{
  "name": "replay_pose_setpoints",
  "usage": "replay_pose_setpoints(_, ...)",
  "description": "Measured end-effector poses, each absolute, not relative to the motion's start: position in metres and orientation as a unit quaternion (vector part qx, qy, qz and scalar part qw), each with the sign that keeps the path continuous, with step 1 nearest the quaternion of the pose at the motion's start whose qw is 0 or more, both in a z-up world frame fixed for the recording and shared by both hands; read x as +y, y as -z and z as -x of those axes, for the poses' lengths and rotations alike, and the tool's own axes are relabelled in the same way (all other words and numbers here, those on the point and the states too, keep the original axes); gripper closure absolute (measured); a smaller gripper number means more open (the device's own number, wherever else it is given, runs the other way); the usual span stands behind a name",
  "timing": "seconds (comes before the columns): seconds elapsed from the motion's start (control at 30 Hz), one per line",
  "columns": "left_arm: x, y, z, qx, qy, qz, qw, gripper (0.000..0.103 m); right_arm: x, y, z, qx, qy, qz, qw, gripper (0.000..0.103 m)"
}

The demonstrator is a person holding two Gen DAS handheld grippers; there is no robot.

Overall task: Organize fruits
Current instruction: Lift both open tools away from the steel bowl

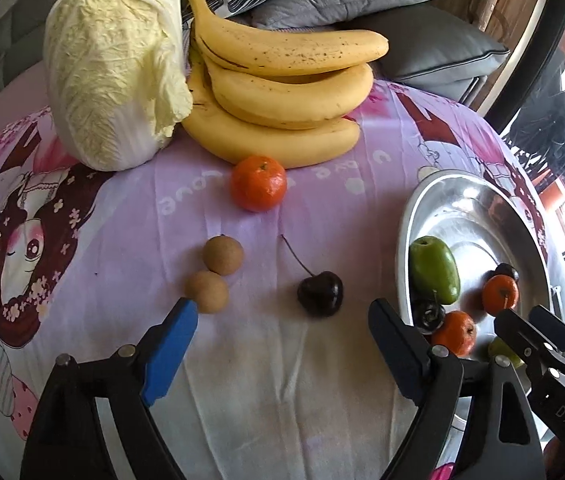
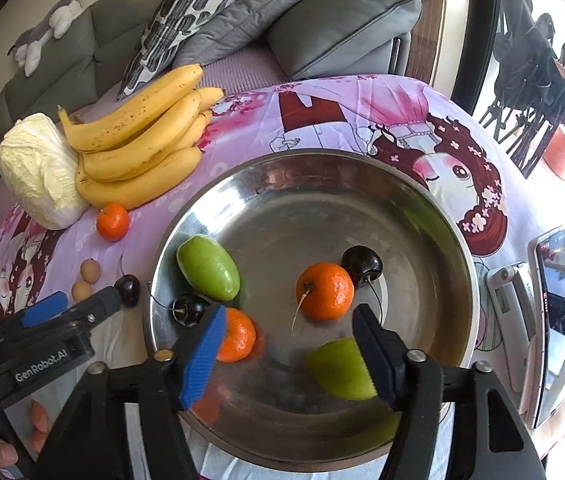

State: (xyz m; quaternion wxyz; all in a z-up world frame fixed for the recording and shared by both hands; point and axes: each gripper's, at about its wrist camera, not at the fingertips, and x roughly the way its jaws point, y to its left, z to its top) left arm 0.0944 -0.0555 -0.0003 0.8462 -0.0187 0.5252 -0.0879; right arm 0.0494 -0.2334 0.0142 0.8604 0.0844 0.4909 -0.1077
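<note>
Two longans [image 1: 215, 274] beside left gripper [image 1: 282, 320]

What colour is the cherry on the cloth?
Very dark red, almost black. The cherry shows best in the left wrist view.

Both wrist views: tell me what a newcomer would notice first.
The big steel bowl at the table's right dominates, holding tangerines, green fruits and cherries. Behind it to the left lie a banana bunch and a pale napa cabbage. One dark cherry waits on the purple cartoon tablecloth.
</note>
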Motion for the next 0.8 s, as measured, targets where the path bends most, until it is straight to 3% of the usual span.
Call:
replay_pose_setpoints(0.17,-0.054,0.005,-0.098,0.532,0.082,0.022,0.843,0.015,-0.234,-0.012,-0.050,0.491,0.109,-0.080,0.861,0.015)
replay_pose_setpoints(0.4,-0.050,0.007,-0.098,0.531,0.074,0.030,0.843,0.014,-0.235,-0.011,-0.051,0.492,0.109,-0.079,0.860,0.008)
replay_pose_setpoints(0.5,-0.048,0.008,-0.098,0.533,0.073,0.037,0.842,0.005,-0.234,-0.011,-0.050,0.489,0.108,-0.077,0.862,0.005)
replay_pose_setpoints(0.8,-0.044,0.008,-0.096,0.535,0.072,0.049,0.841,0.005,-0.233,-0.011,-0.051,0.485,0.106,-0.069,0.866,0.000)
